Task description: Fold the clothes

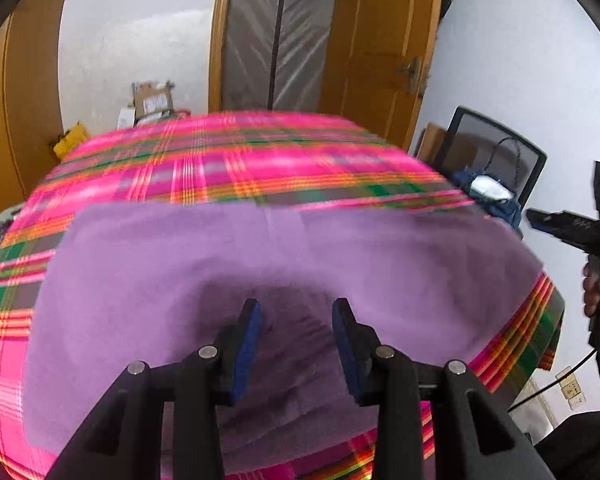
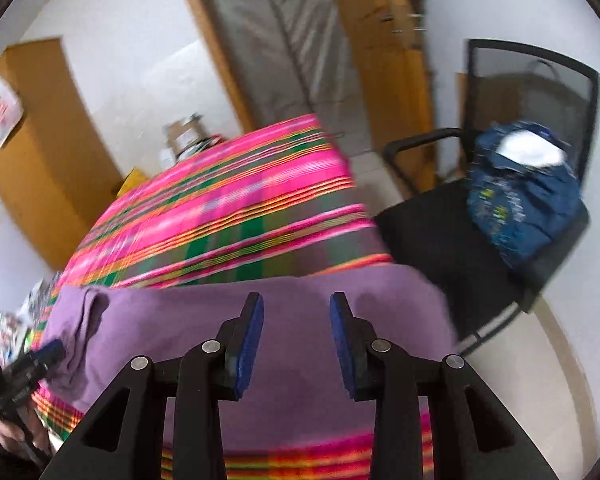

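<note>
A purple garment lies spread flat on a table covered by a pink plaid cloth. My left gripper hovers over the garment's near middle, jaws open, nothing between the blue pads. In the right wrist view my right gripper hangs over the garment's right part, open and empty too. The right gripper also shows at the left wrist view's right edge, off the table's corner, held by a hand. The left gripper appears at the lower left of the right wrist view, by a bunched fold of the garment.
A black mesh office chair stands right of the table with a blue bag on its seat. Behind the table are a wooden door frame, a wooden cabinet and boxes against the white wall.
</note>
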`<state>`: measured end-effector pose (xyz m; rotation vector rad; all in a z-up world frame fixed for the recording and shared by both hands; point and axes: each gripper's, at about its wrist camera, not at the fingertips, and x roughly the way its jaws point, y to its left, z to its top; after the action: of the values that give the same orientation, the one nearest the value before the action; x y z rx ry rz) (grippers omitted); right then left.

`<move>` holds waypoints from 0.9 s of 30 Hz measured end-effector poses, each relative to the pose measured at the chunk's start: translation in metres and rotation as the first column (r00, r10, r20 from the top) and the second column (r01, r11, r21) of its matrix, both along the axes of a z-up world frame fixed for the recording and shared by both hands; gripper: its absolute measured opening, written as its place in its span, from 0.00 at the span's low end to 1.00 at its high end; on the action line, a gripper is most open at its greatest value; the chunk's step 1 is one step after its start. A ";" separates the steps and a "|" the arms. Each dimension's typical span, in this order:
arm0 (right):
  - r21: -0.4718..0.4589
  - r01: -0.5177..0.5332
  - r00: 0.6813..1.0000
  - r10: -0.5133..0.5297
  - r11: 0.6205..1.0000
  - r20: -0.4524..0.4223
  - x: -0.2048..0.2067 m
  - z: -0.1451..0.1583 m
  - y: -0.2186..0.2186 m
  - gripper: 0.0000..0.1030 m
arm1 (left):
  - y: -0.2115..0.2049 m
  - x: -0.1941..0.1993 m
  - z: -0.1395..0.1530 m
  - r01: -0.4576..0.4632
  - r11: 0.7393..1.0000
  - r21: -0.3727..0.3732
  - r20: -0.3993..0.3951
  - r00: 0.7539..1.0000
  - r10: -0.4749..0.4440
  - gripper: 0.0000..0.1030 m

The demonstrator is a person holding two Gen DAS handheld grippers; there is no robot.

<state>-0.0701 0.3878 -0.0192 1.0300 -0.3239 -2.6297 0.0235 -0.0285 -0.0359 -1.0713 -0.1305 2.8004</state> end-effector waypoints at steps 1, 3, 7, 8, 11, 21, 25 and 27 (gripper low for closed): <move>-0.013 0.025 1.000 -0.025 1.000 0.008 0.001 -0.001 0.011 0.39 | 0.000 0.000 0.001 -0.003 1.000 0.006 -0.002 1.000 0.003 0.36; -0.044 0.075 0.997 -0.074 0.996 0.031 0.005 -0.004 0.032 0.40 | 0.000 0.001 0.005 -0.006 1.000 0.007 -0.013 1.000 0.006 0.36; -0.152 0.147 0.987 -0.134 0.977 0.093 0.007 -0.015 0.067 0.53 | 0.004 0.003 0.012 0.005 1.000 0.000 -0.038 0.999 -0.005 0.36; -0.190 0.160 0.984 -0.141 0.969 0.111 0.007 -0.019 0.074 0.55 | 0.005 0.002 0.013 0.011 1.000 0.000 -0.039 0.999 -0.011 0.36; -0.330 0.194 0.973 -0.137 0.924 0.188 0.009 -0.035 0.096 0.57 | 0.011 -0.001 0.014 0.029 1.000 0.005 -0.031 0.999 -0.029 0.36; -0.699 0.347 0.901 -0.014 0.626 0.434 0.024 -0.111 0.135 0.64 | 0.040 -0.013 0.023 0.098 0.995 -0.024 -0.025 0.995 -0.099 0.36; -0.779 0.379 0.878 0.070 0.499 0.473 0.022 -0.135 0.135 0.65 | 0.052 -0.016 0.024 0.117 0.992 -0.040 -0.016 0.993 -0.118 0.36; -0.806 0.385 0.872 0.110 0.449 0.477 0.017 -0.143 0.131 0.65 | 0.056 -0.017 0.024 0.122 0.991 -0.050 -0.012 0.992 -0.123 0.36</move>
<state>-0.0528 0.5184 -0.1627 1.1844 -1.7628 -1.7184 0.0065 0.0280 -0.0120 -1.0311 0.0053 2.7144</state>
